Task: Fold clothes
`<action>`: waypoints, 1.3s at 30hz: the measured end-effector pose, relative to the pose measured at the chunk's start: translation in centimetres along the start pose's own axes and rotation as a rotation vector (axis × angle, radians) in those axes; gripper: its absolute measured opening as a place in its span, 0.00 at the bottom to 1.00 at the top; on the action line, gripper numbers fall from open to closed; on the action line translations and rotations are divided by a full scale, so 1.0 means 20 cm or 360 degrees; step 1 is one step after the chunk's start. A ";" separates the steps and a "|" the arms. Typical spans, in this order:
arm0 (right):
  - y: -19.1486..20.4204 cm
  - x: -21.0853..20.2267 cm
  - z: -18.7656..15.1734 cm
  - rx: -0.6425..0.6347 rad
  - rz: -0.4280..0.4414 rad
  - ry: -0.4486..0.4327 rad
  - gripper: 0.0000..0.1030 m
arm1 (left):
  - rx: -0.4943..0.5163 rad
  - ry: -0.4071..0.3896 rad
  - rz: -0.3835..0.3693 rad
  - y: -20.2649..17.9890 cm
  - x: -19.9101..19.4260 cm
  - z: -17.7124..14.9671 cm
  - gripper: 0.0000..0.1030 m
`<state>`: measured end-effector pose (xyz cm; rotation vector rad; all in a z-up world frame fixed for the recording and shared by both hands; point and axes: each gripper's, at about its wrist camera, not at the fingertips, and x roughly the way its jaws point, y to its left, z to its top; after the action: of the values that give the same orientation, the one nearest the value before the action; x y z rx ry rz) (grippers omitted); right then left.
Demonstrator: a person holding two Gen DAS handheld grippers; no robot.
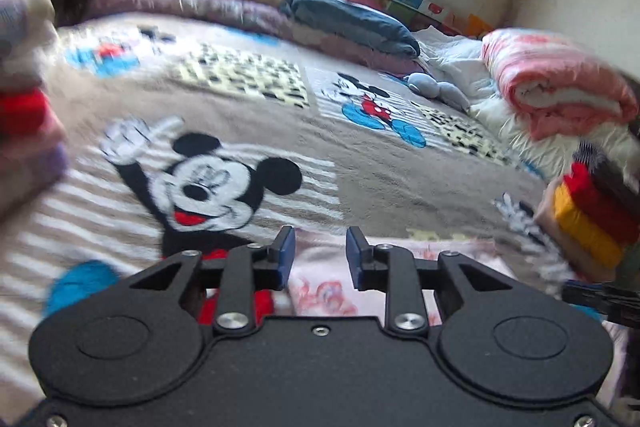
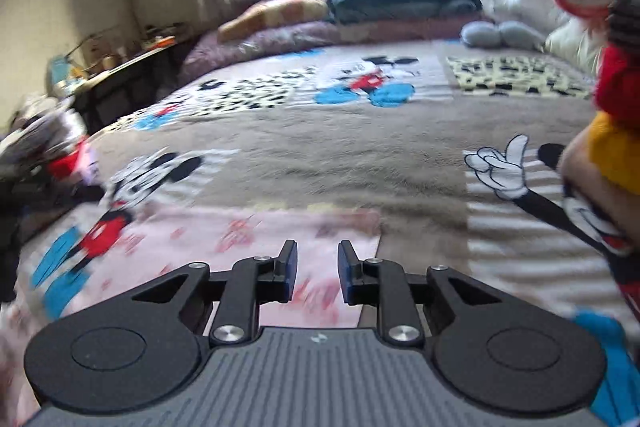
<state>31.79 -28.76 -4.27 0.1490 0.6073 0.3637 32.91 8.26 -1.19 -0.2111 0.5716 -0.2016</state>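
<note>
A pale pink printed garment lies flat on the Mickey Mouse blanket at the near edge of the bed. It also shows in the left wrist view, under and just ahead of my left gripper. My left gripper is open and empty, fingers apart over the cloth. My right gripper is open and empty, hovering over the garment's right part near its right edge. Both views are blurred by motion.
A stack of folded clothes in red, yellow and dark colours stands at the right, also in the right wrist view. Another pile is at the left. Pillows and rolled quilts line the far side. A cluttered desk stands left.
</note>
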 end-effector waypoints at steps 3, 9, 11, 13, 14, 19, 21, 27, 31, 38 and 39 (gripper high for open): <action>0.08 -0.21 -0.14 -0.0083 0.0015 -0.0030 0.24 | 0.0100 -0.0047 0.0043 -0.12 -0.17 -0.09 0.25; 0.22 -0.52 -0.46 -0.0127 0.0025 -0.0091 0.24 | 0.0331 -0.0048 0.0129 -0.42 -0.46 -0.46 0.25; 0.28 -0.57 -0.55 -0.0159 0.0051 -0.0097 0.24 | 0.0395 -0.0040 0.0171 -0.51 -0.55 -0.60 0.25; 0.35 -0.61 -0.63 -0.0189 0.0094 -0.0104 0.24 | 0.0378 -0.0004 0.0195 -0.56 -0.61 -0.71 0.25; 0.38 -0.62 -0.66 -0.0212 0.0111 -0.0114 0.24 | 0.0375 0.0005 0.0210 -0.57 -0.64 -0.77 0.27; 0.50 -0.55 -0.85 -0.0364 0.0057 0.0024 0.25 | 0.0471 0.0139 0.0277 -0.54 -0.57 -1.06 0.43; 0.52 -0.58 -0.86 -0.0377 0.0023 -0.0007 0.25 | 0.0502 0.0070 0.0334 -0.55 -0.63 -1.03 0.42; 0.54 -0.64 -0.90 -0.0418 0.0056 -0.0030 0.37 | 0.0458 0.0115 0.0252 -0.52 -0.57 -1.08 0.44; 0.50 -0.72 -0.88 -0.0246 0.0074 -0.0040 0.37 | 0.0511 -0.0045 0.0232 -0.62 -0.73 -1.04 0.63; 0.16 -0.83 -0.93 0.0515 0.0122 -0.0120 0.61 | 0.0329 0.0153 -0.0077 -0.73 -0.74 -1.05 0.80; 0.11 -0.83 -0.95 0.0628 0.0132 -0.0114 0.61 | 0.0347 0.0176 -0.0111 -0.77 -0.74 -1.08 0.81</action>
<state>7.58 -32.43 -10.48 0.5641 0.5982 0.3138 6.82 -5.90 -7.43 -0.0084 0.6475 -0.3428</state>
